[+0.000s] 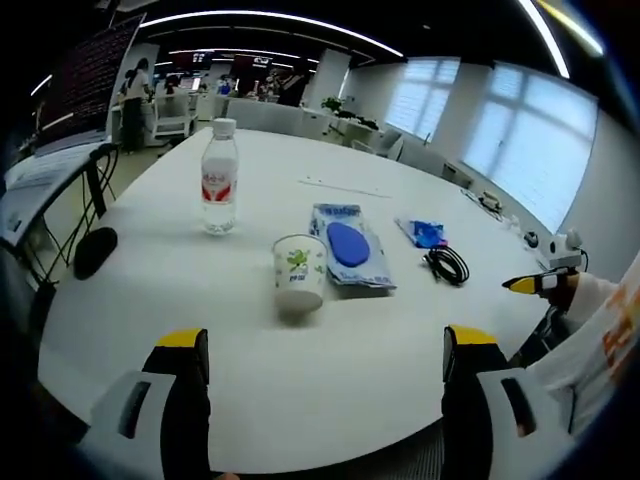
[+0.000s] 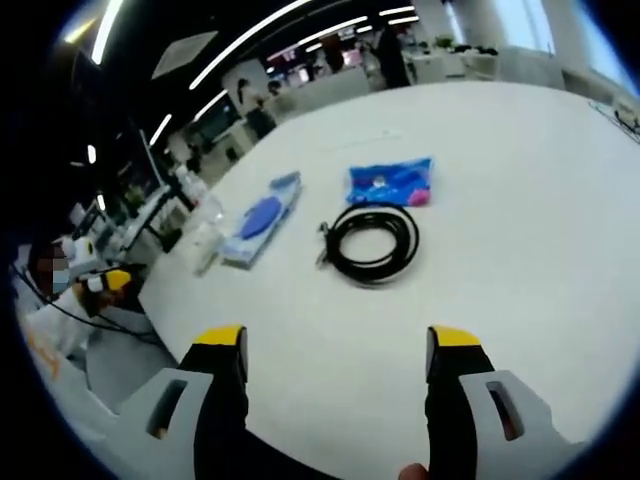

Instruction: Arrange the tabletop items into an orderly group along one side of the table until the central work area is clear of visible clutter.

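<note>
In the left gripper view a water bottle (image 1: 218, 180) with a red label stands upright on the white round table (image 1: 300, 400). A paper cup (image 1: 299, 275) stands nearer, with a clear bag holding a blue item (image 1: 348, 248) just beside it. Further right lie a blue packet (image 1: 424, 233) and a coiled black cable (image 1: 447, 265). My left gripper (image 1: 325, 352) is open above the near table edge, holding nothing. In the right gripper view my right gripper (image 2: 338, 350) is open, short of the cable (image 2: 372, 242). Beyond are the packet (image 2: 390, 182) and the bag (image 2: 262, 217).
The right gripper's yellow tip (image 1: 530, 284) enters the left gripper view from the right, by a white sleeve (image 1: 590, 340). The left gripper (image 2: 110, 282) appears at the left of the right gripper view. A black chair (image 1: 95, 250) and a stand (image 1: 60, 170) sit off the table's left.
</note>
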